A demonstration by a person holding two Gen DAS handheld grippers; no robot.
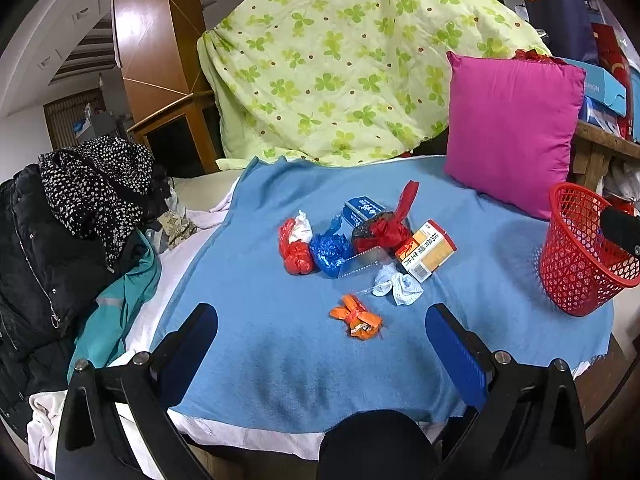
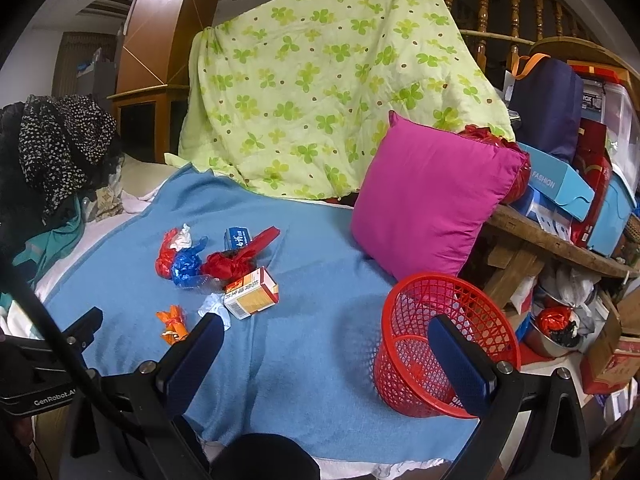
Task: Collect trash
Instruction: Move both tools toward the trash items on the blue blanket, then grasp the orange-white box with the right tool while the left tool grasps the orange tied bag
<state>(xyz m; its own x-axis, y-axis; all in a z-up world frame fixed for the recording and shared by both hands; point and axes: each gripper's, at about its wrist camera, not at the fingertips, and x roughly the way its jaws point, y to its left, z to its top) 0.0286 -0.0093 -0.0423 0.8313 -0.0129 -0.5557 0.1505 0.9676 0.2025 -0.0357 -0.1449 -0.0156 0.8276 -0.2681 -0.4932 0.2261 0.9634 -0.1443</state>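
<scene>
Trash lies in a cluster on the blue blanket (image 1: 280, 360): an orange wrapper (image 1: 356, 317), a white crumpled paper (image 1: 396, 286), an orange-and-white box (image 1: 426, 250), a blue foil ball (image 1: 330, 253), a red bag (image 1: 295, 251), a red wad (image 1: 390, 226), a blue box (image 1: 360, 208). A red mesh basket (image 1: 580, 256) stands at the right, tilted. My left gripper (image 1: 322, 344) is open and empty, just short of the orange wrapper. My right gripper (image 2: 326, 356) is open and empty, its right finger in front of the basket (image 2: 424, 344); the trash (image 2: 250, 292) lies to its left.
A magenta pillow (image 1: 512, 132) leans behind the basket. A green clover quilt (image 1: 340, 60) hangs at the back. Dark clothes (image 1: 72, 232) are piled at the left. Boxes and bags (image 2: 572, 184) crowd a wooden shelf at the right, with clutter on the floor (image 2: 560, 320).
</scene>
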